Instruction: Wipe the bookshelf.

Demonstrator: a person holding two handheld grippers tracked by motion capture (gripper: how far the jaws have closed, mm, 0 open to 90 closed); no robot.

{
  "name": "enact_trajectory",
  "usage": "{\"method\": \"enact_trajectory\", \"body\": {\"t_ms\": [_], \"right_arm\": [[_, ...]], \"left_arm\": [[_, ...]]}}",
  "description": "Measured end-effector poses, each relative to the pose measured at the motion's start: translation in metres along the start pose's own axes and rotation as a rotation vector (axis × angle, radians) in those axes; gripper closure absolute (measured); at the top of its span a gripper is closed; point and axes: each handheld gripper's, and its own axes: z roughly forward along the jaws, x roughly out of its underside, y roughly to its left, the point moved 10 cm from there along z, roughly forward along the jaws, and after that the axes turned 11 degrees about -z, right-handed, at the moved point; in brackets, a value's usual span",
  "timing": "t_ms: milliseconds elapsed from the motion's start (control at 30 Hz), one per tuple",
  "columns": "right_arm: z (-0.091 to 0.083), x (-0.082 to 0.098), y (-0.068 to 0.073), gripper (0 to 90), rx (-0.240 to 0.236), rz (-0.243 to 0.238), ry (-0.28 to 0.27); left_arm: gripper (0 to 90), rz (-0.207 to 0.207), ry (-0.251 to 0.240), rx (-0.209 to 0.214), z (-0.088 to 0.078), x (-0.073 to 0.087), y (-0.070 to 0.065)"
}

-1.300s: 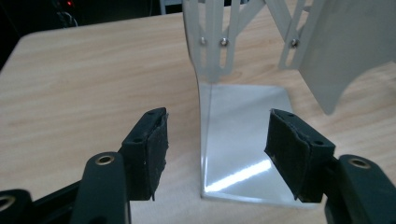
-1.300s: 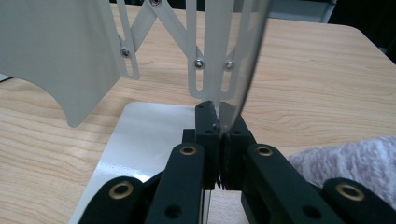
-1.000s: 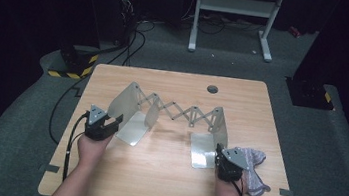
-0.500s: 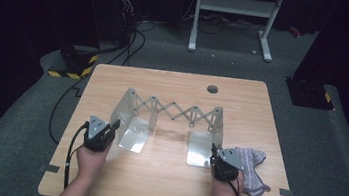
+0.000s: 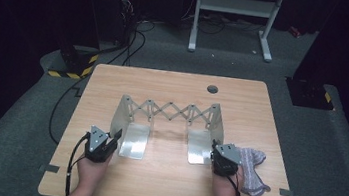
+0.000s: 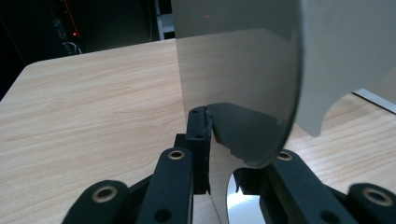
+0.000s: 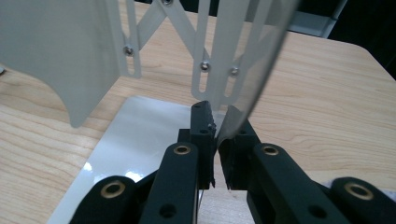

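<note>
Since the earlier frames the left end panel [image 5: 123, 113] of the expanding metal rack [image 5: 169, 120] is standing further left, so the scissor lattice [image 5: 170, 112] is now stretching wider across the worktop [image 5: 161, 187], and the left hand-held gripper [image 5: 113, 139] is sitting lower and further out than a second ago. Nearest the person, both hands are reaching in from the bottom edge. The left hand-held gripper is clamping the thin edge of the left panel [image 6: 233, 93]; its jaws have just been easing slightly apart with the plate between them. The right hand-held gripper [image 5: 214, 152] is clenching the edge of the right end panel [image 7: 252, 79]. A grey cloth [image 5: 251, 170] is lying just right of that hand. Further off, the rack is standing mid-worktop on its two shiny base plates [image 5: 134, 141].
</note>
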Motion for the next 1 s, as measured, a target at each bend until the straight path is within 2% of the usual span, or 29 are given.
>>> {"method": "enact_trajectory", "body": {"t_ms": [100,233,300,333,433,500,567,633,700,767,900,1000], "right_arm": [[-0.001,-0.001,0.0,80.5,0.0,-0.008,-0.006],[-0.006,-0.001,0.005,66.3,-0.025,-0.007,-0.009],[-0.009,0.003,0.006,58.5,-0.039,0.004,0.006],[-0.011,0.005,0.007,57.0,-0.047,0.012,0.012],[-0.017,0.011,0.009,52.5,-0.076,0.011,0.039],[-0.022,0.017,0.01,50.2,-0.095,0.016,0.056],[-0.028,0.025,0.015,49.2,-0.109,0.0,0.071],[-0.032,0.032,0.021,47.3,-0.131,-0.006,0.075],[-0.035,0.036,0.029,46.3,-0.151,-0.012,0.082],[-0.036,0.035,0.035,45.5,-0.163,-0.015,0.086],[-0.035,0.034,0.042,44.1,-0.167,-0.034,0.08],[-0.033,0.037,0.043,43.6,-0.168,-0.045,0.088]], "left_arm": [[75.2,-0.005,0.011,0.017,0.001,0.003,-0.001],[61.7,-0.015,0.039,0.04,-0.006,0.01,-0.001],[56.2,-0.03,0.067,0.058,-0.01,0.014,0.0],[53.2,-0.039,0.086,0.071,-0.012,0.018,0.0],[49.5,-0.021,0.137,0.087,-0.02,0.035,0.0],[48.6,-0.046,0.17,0.121,-0.025,0.046,-0.003],[47.2,-0.071,0.177,0.146,-0.027,0.05,-0.009],[44.1,-0.048,0.188,0.151,-0.029,0.053,-0.015],[42.1,0.004,0.209,0.15,-0.031,0.061,-0.02],[41.1,0.03,0.236,0.149,-0.032,0.067,-0.02],[40.3,0.015,0.247,0.146,-0.031,0.068,-0.017],[40.1,0.026,0.253,0.144,-0.029,0.069,-0.018]]}}
